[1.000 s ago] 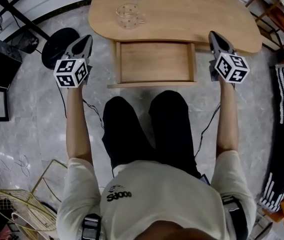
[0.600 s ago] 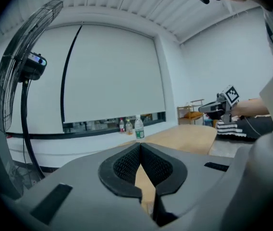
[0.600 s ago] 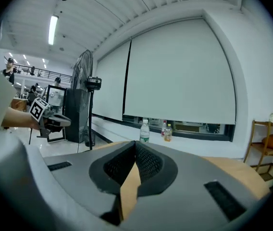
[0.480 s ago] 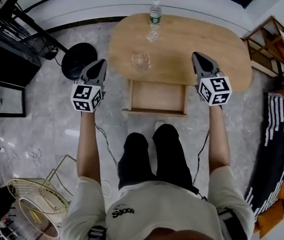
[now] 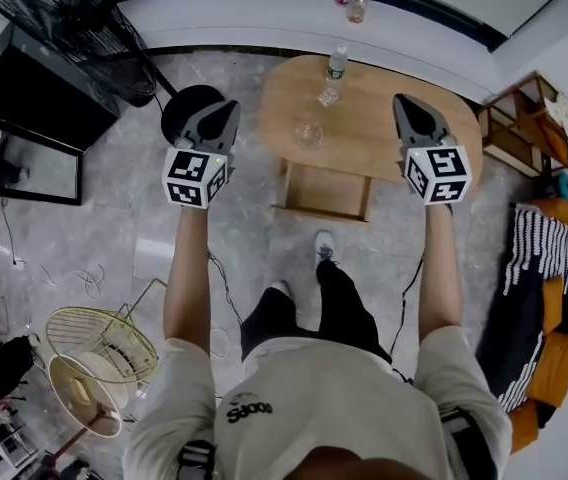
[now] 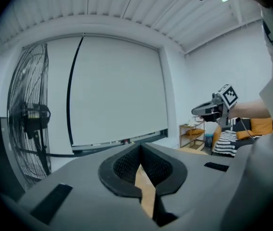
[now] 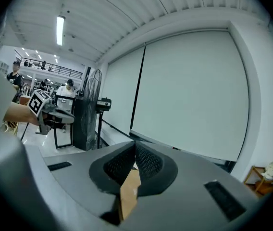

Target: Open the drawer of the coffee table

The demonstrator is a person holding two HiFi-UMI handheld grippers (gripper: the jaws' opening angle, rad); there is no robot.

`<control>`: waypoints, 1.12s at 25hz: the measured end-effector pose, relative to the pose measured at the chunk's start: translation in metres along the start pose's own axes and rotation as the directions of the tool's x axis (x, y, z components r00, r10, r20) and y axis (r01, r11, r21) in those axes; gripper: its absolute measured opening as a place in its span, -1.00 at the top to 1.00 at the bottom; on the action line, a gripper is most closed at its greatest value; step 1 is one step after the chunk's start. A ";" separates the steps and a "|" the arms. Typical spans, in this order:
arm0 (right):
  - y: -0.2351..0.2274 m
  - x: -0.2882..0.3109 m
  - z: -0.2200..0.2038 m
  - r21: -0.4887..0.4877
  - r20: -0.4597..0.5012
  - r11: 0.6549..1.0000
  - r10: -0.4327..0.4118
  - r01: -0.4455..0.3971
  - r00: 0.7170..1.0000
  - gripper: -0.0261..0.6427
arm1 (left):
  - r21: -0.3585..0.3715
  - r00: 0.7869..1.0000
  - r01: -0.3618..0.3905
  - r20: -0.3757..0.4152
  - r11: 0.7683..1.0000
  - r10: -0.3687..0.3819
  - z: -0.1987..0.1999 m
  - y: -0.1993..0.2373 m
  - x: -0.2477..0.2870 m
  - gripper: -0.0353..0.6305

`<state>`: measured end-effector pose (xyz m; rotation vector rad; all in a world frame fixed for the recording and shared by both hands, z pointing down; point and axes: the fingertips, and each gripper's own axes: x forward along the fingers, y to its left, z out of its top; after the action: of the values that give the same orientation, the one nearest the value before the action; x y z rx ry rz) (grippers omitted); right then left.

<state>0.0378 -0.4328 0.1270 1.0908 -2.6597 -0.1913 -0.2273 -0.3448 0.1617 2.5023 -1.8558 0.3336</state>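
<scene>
— What do we have on our left?

— Our left gripper (image 5: pixel 226 110), jaws pressed together on nothing. We hold it about level, high over the floor, just off the left end of the coffee table (image 5: pixel 384 133).

— And the drawer?

— The drawer (image 5: pixel 326 190) stands pulled out of the table's near side, far below and between our two tools. Neither touches it. A glass (image 5: pixel 309 133) and a bottle (image 5: pixel 336 63) sit on the top beyond it.

— Our right?

— Our right gripper (image 5: pixel 406 103), jaws likewise closed and empty, hangs over the table's right part. We judge both are carried clear because the open drawer needs no grip.
</scene>
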 end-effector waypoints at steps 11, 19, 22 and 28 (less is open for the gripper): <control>0.077 -0.080 0.140 -0.101 0.082 0.995 0.022 -0.014 0.996 0.90 | 0.038 0.996 -0.005 0.084 0.999 0.002 0.117 -0.010 -0.113 0.84; 0.123 -0.137 0.179 -0.132 0.109 0.991 0.025 -0.010 0.994 0.90 | 0.084 0.989 -0.035 0.145 0.996 0.023 0.164 -0.031 -0.184 0.84; 0.137 -0.157 0.191 -0.136 0.129 0.991 0.022 -0.004 0.991 0.90 | 0.133 0.990 -0.037 0.142 0.990 0.018 0.171 -0.047 -0.203 0.84; 0.163 -0.198 0.211 -0.162 0.162 0.987 0.010 0.017 0.987 0.90 | 0.169 0.985 -0.006 0.172 0.986 -0.024 0.181 -0.085 -0.243 0.84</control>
<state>0.0037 -0.1726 -0.0767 1.0694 -2.7245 -0.5102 -0.1837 -0.1141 -0.0479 2.7322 -1.9532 0.2935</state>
